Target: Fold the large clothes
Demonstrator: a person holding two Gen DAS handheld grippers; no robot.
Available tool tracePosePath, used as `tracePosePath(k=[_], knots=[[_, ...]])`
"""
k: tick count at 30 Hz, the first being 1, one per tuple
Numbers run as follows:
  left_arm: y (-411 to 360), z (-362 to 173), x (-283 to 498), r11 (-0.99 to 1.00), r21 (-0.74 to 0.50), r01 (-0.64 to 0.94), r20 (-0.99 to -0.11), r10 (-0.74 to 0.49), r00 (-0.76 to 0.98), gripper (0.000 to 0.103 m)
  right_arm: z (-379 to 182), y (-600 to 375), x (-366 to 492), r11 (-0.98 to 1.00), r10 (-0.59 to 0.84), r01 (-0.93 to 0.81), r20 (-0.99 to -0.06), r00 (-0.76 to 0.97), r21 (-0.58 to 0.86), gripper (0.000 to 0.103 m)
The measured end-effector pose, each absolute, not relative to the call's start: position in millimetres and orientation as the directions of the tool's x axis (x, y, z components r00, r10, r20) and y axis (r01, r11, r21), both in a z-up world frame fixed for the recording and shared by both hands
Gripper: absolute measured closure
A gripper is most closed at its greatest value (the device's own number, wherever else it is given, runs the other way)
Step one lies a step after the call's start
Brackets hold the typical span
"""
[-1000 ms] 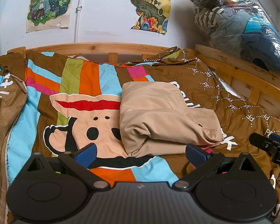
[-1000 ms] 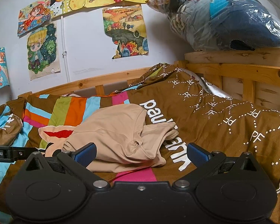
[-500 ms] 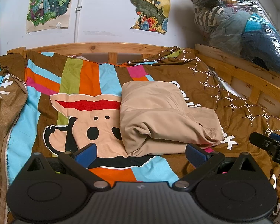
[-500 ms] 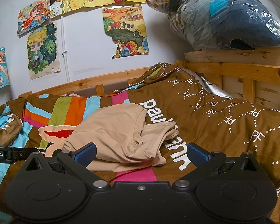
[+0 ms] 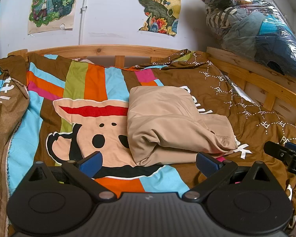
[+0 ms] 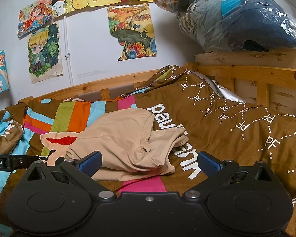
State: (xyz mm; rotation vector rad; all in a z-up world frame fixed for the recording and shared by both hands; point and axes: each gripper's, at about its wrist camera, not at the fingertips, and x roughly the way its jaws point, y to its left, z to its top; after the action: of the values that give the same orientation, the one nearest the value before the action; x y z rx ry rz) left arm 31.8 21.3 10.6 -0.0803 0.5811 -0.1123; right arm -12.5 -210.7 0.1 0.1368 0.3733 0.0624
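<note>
Garment [image 5: 173, 122], beige, lies folded on bedspread [image 5: 92, 83] mid-bed; L gripper [image 5: 149, 161] and R gripper [image 6: 149, 161] near it, both w/ fingers wide apart, holding nothing.

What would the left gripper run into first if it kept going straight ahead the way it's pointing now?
Most likely the folded beige garment: it lies right ahead of the open left gripper, on the patterned bedspread. Depth is hard to judge, and a low path could brush the bedspread first.
</note>
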Motion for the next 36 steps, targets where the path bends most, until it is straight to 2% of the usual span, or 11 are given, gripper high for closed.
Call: tracePosePath(k=[27, 36], knots=[[24.1, 9.9, 32.7, 0.991, -0.105, 0.087, -0.555, -0.131, 0.821, 0.001, -1.4, -211.2, -14.1, 0.989, 0.086, -0.034, -0.366, 0.927, 0.146, 0.001], [23.1, 7.7, 35.1, 0.996, -0.061, 0.062, -0.579, -0.086, 0.811, 0.001, -2.1, -210.9, -14.1, 0.989, 0.084, -0.031, -0.376, 0.923, 0.145, 0.001]])
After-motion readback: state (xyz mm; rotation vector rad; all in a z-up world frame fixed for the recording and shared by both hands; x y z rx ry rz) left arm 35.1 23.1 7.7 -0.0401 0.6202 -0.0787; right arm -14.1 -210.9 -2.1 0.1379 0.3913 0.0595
